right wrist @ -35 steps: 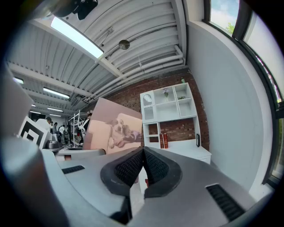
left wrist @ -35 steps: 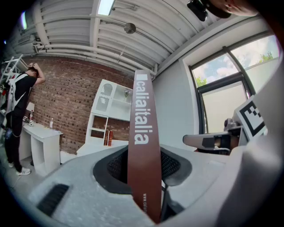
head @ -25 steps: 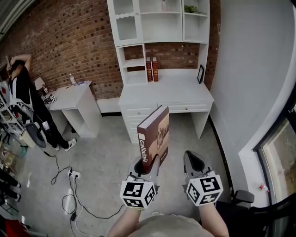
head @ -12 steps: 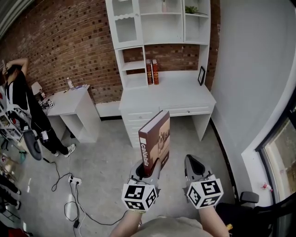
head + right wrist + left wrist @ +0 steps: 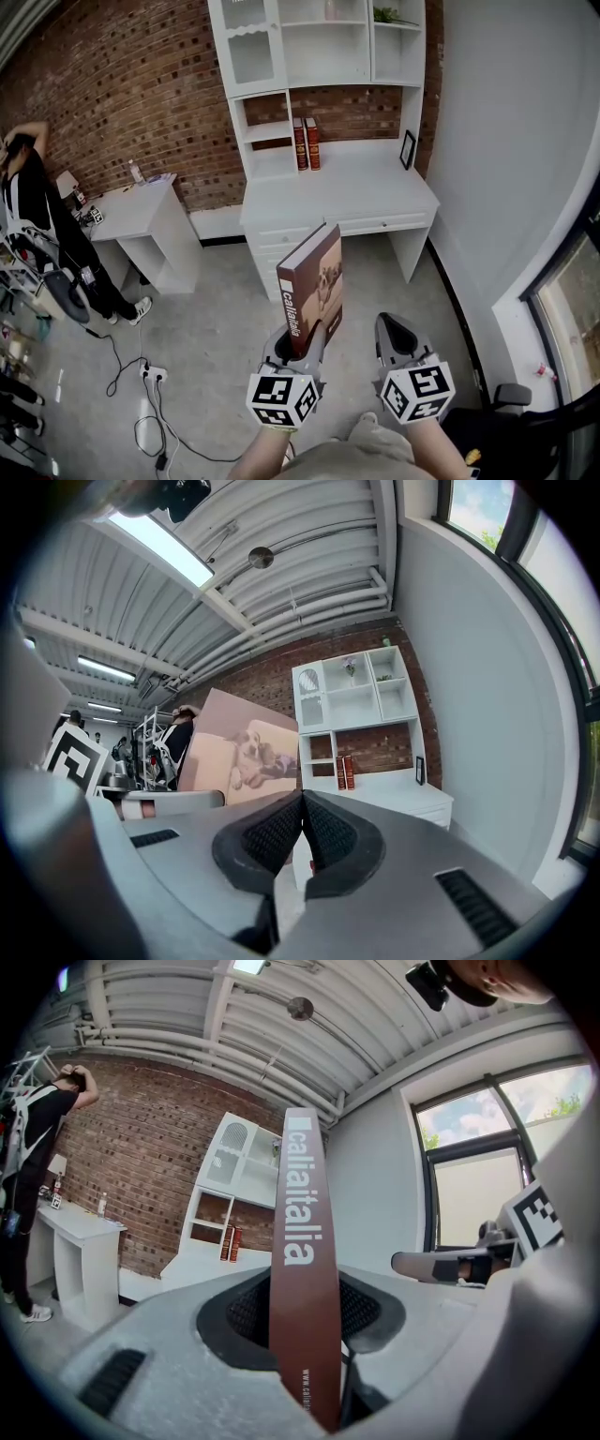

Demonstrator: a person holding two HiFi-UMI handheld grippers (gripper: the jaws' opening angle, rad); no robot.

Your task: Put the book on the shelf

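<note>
The brown hardback book (image 5: 312, 286) stood upright, clamped in the part-open jaws of the left gripper (image 5: 301, 341), well apart from the white wooden shelf unit (image 5: 323, 56), so carrying it closer seemed the next move, while the right gripper (image 5: 395, 337) was closed and empty.

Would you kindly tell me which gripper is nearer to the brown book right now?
Left. The left gripper clamps the book at its lower end, upright; the right gripper, shut and empty, sits beside it without touching.
</note>
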